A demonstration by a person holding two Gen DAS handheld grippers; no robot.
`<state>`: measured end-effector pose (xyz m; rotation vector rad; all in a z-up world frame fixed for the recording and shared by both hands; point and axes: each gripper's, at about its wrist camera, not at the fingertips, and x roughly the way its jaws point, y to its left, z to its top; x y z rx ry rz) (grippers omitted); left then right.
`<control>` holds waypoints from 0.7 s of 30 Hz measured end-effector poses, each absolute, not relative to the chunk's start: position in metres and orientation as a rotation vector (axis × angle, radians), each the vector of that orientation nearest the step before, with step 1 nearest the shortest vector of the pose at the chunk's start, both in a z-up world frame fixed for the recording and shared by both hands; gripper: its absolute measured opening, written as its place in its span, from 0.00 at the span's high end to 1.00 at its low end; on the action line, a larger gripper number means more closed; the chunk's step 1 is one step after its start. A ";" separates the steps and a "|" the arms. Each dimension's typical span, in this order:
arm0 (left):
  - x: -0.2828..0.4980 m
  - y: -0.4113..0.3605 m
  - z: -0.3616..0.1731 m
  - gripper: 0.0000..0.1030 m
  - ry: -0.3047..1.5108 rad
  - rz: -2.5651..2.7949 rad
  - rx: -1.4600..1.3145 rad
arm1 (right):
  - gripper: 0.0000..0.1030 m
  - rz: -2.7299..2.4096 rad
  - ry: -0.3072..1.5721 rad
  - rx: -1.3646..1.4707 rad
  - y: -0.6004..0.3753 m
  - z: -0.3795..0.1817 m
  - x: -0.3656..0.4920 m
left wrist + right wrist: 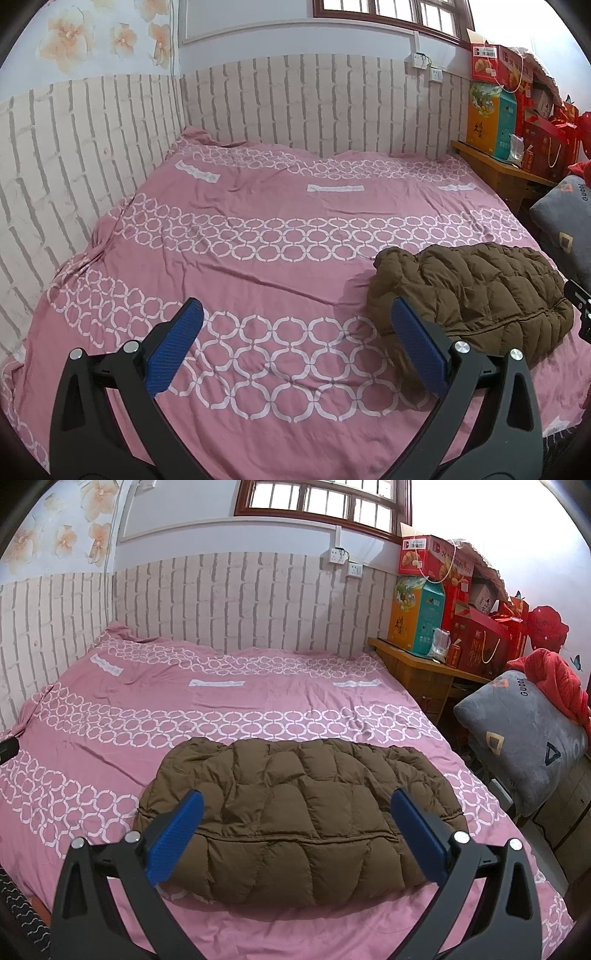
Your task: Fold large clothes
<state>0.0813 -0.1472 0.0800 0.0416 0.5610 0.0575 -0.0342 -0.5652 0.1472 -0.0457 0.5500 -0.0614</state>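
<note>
A brown quilted down jacket (303,812) lies folded into a compact bundle on the pink patterned bed sheet (258,694). In the left wrist view the jacket (480,288) sits at the right, and the bed sheet (258,229) spreads out ahead. My right gripper (297,797) hovers open just above the jacket's near half, blue pads wide apart with nothing between them. My left gripper (297,306) is open over bare sheet, its right finger overlapping the jacket's left edge in the picture. A black part of the right gripper (581,306) shows at that view's right edge.
Brick-pattern walls (92,147) border the bed's left and far sides. A wooden side table (417,664) stacked with red and orange gift boxes (443,602) stands at the far right. A grey folded blanket (524,731) with red cloth on top sits beside the bed's right edge.
</note>
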 end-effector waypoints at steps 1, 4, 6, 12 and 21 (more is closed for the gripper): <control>0.081 -0.148 0.080 0.03 0.562 0.058 0.042 | 0.02 -0.061 0.551 -0.046 -0.566 0.147 -0.034; 0.081 -0.149 0.079 0.03 0.561 0.063 0.048 | 0.02 -0.063 0.552 -0.045 -0.565 0.147 -0.035; 0.082 -0.148 0.079 0.03 0.561 0.067 0.046 | 0.02 -0.061 0.554 -0.043 -0.565 0.146 -0.034; 0.084 -0.145 0.078 0.03 0.567 0.067 0.035 | 0.02 -0.067 0.554 -0.042 -0.564 0.146 -0.035; 0.084 -0.146 0.078 0.03 0.567 0.060 0.042 | 0.02 -0.066 0.554 -0.041 -0.564 0.145 -0.035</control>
